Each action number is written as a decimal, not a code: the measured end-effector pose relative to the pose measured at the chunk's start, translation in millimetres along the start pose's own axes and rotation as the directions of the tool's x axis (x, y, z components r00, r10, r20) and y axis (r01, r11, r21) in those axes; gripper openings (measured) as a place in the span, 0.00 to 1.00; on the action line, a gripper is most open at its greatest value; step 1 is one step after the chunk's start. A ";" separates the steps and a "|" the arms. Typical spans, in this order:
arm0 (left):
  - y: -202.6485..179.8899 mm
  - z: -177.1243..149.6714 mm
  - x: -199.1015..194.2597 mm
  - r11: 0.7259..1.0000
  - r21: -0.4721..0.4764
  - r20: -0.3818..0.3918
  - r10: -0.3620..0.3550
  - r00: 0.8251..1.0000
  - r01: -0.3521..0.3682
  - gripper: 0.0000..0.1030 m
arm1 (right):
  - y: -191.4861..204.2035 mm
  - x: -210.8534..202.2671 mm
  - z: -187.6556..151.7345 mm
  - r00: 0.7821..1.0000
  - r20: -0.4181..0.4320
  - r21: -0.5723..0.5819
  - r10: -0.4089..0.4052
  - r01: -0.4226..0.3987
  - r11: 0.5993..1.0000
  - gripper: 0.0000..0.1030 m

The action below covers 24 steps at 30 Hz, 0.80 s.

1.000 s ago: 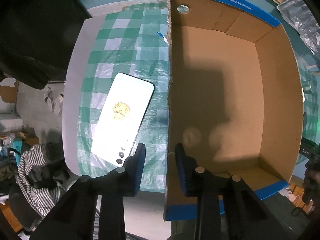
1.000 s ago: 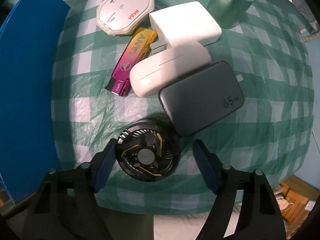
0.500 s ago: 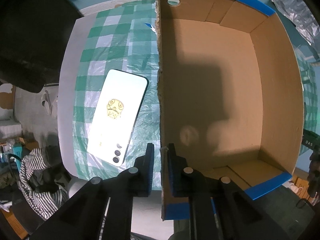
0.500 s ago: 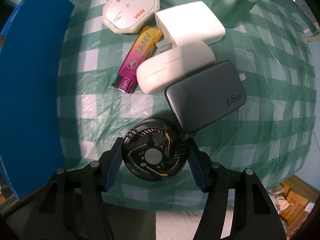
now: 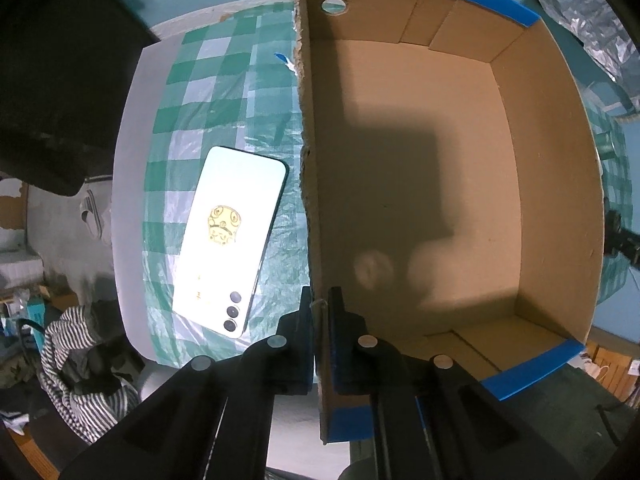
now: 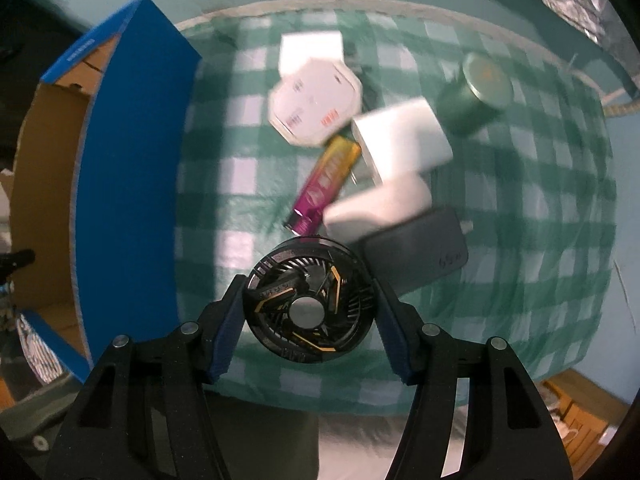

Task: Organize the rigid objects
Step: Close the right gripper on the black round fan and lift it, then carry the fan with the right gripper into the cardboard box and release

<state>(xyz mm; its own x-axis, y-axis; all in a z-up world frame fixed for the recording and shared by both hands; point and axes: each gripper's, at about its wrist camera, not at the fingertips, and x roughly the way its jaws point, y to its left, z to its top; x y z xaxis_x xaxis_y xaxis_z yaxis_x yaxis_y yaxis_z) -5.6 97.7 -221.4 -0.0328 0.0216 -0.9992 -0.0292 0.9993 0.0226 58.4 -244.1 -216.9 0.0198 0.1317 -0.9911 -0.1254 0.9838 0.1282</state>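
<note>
The left gripper (image 5: 319, 312) pinches the left wall of the cardboard box (image 5: 308, 184), beside a white phone (image 5: 230, 240) on the checked cloth (image 5: 224, 92). The right gripper (image 6: 310, 312) clamps the round black fan (image 6: 310, 304) above the cloth, near a dark 65W charger (image 6: 420, 252).

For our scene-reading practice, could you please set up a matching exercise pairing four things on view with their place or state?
Things:
1. round black fan
2. cardboard box
3. phone
4. green tin

Place or state:
A. lying camera-side up on the checked cloth
B. its wall pinched by the left gripper
C. clamped between the fingers of the right gripper
D. standing at the far edge of the cloth

Pairs: 1-C, 2-B, 3-A, 4-D
</note>
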 end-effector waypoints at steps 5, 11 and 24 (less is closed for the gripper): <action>1.3 -0.6 -0.3 1.000 0.002 0.003 -0.006 1.000 0.006 0.03 | 13.8 -24.3 18.3 1.000 0.024 -0.033 0.015 -0.014 0.999 0.60; 3.2 -1.8 -2.1 1.000 0.004 0.006 -0.010 1.000 0.010 0.03 | 35.5 -38.5 14.5 0.997 0.061 -0.100 0.045 -0.039 0.994 0.60; 1.2 -2.9 -2.3 1.000 0.012 -0.006 -0.014 1.000 0.014 0.03 | 102.1 -43.1 63.5 0.992 0.082 -0.268 0.099 -0.074 0.960 0.60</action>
<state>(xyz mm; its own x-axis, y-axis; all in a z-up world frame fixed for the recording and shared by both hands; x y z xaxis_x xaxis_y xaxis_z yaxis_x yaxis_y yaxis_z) -8.4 98.7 -219.0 -0.0385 0.0074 -0.9992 -0.0174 0.9998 0.0080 107.7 -141.6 -158.8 0.0882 0.2382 -0.9672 -0.3881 0.9025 0.1869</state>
